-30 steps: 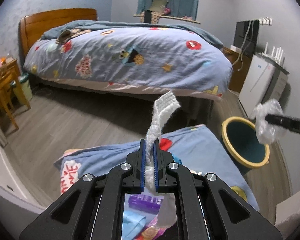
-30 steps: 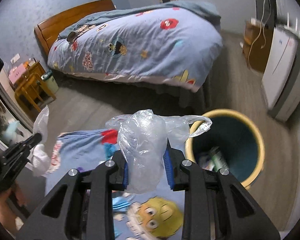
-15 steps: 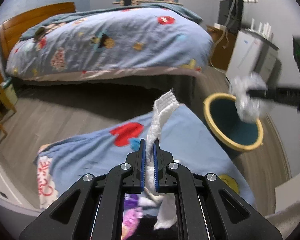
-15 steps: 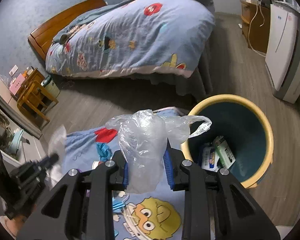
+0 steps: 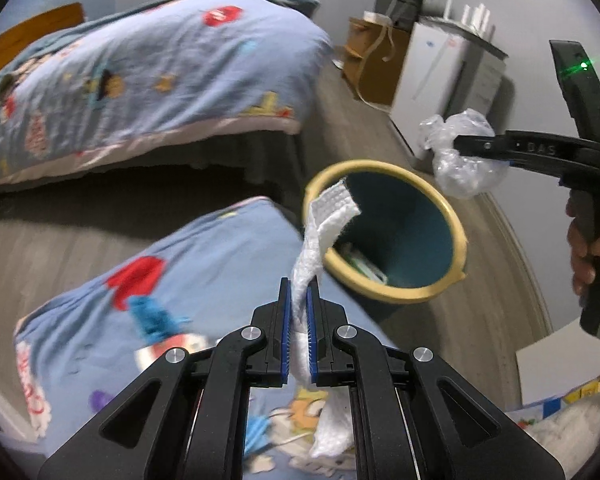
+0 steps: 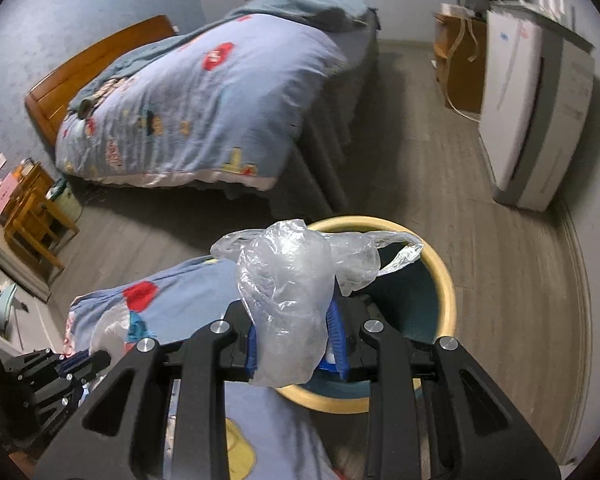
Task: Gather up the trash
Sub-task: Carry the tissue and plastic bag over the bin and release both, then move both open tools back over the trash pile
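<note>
the left gripper (image 5: 298, 300) is clamped on a white paper towel (image 5: 320, 232) whose top end leans over the rim of the yellow-rimmed bin (image 5: 452, 224). the right gripper (image 6: 296, 336) pinches a crumpled clear plastic bag (image 6: 288, 280) just above the bin's (image 6: 446, 280) mouth, beside the blue blanket (image 6: 180, 296).

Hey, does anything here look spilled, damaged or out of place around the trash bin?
Nothing stands out. The yellow-rimmed teal bin stands upright on the wood floor, with litter inside it and none visibly spilled beside it.

bin (image 5: 396, 292) right of table (image 5: 100, 336), bed (image 5: 140, 80) behind
</note>
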Motion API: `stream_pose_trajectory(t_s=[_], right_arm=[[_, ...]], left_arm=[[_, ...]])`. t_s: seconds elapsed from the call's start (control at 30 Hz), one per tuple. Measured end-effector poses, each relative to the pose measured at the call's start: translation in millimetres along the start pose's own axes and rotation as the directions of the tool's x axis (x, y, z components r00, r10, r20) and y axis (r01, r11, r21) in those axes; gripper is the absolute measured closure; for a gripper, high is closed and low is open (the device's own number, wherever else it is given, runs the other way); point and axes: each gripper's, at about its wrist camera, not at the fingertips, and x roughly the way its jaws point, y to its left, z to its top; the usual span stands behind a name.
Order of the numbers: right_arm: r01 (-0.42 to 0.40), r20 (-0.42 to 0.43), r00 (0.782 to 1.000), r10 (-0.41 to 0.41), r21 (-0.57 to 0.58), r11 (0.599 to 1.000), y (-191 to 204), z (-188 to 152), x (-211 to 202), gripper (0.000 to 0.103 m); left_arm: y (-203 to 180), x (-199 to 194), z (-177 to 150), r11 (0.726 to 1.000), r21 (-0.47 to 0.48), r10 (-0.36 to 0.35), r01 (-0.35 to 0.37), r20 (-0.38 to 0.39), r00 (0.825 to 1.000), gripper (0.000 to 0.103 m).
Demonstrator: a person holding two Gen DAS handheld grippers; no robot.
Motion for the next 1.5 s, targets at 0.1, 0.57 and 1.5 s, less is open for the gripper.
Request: stream_pose_trajectory(t_s=[0.1, 0.57, 1.5], right_arm=[[0.016, -0.057, 0.998, -0.010, 0.111, 0.994, -31, -9, 19, 0.076], [0.084, -0.162, 0.986, -0.044, 0.247, 0.965, -61, -24, 58, 0.075], [0.137, -0.068, 0.990, -0.123, 0.279, 0.950, -58, -8, 39, 0.006]], left_arm=[[-16, 24, 9, 0.999, 0.009, -0.030, 0.031, -0.050, 0.998, 0.095], [-53, 104, 42, 0.998, 0.070, 0.005, 0.003, -0.116, 0.993, 0.095], [-48, 83, 54, 0.998, 0.067, 0.014, -0.016, 0.022, 1.000, 0.012]])
